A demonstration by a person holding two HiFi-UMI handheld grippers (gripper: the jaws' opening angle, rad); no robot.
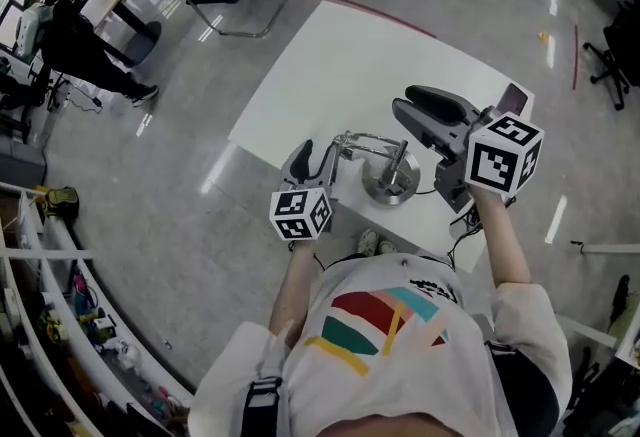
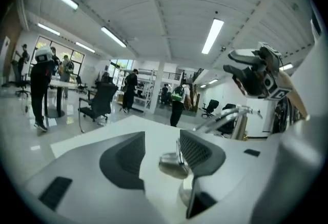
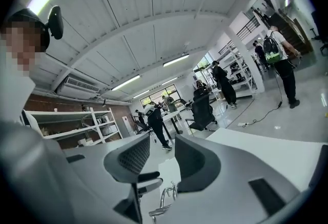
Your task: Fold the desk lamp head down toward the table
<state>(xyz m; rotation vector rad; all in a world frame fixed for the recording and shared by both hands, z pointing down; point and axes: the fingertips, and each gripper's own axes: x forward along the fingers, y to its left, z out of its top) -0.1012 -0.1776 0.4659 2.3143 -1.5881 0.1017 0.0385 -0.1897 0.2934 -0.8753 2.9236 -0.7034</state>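
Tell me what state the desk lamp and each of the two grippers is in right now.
Desk lamp: standing on its round base on the white table, arm bent over, gripped by nothing.
Left gripper: open, a shiny lamp part between its jaws, not clamped.
Right gripper: up above the lamp, jaws slightly apart, empty.

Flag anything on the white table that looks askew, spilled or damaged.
Nothing stands out. The desk lamp sits flat on its round base on the white table, arm folded low; no spill or damage shows.
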